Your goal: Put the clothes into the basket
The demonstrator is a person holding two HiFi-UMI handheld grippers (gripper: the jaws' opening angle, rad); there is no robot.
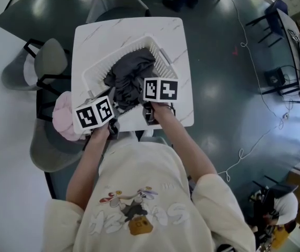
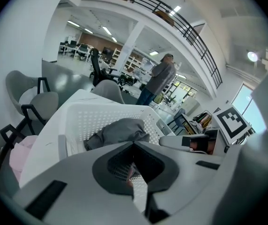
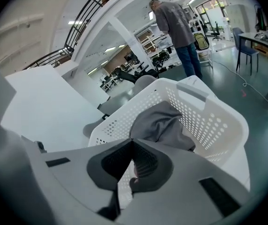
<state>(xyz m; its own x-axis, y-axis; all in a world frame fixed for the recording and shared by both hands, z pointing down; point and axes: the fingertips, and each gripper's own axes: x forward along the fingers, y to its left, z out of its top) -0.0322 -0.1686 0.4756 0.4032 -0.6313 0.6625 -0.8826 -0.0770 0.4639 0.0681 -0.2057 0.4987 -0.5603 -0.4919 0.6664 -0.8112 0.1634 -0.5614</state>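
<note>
Left tongs (image 2: 134, 143) and right tongs (image 3: 133, 140) pinched shut, grey clothes (image 1: 131, 75) half hidden in basket (image 1: 89, 75)

No words or numbers can be read. The cube (image 1: 94, 113) on the left gripper (image 2: 134, 144) and the cube (image 1: 160, 90) on the right gripper (image 3: 133, 142) carry only black-and-white square code patterns. Behind both claws, the shirt (image 1: 139, 182) has pale lettering (image 1: 105, 220) that is illegible.

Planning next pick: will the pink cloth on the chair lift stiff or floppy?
Likely floppy: the pink cloth lies in a soft, rounded heap on the chair, so it should sag when lifted. Probably light for its bulk; loose ends may trail.
</note>
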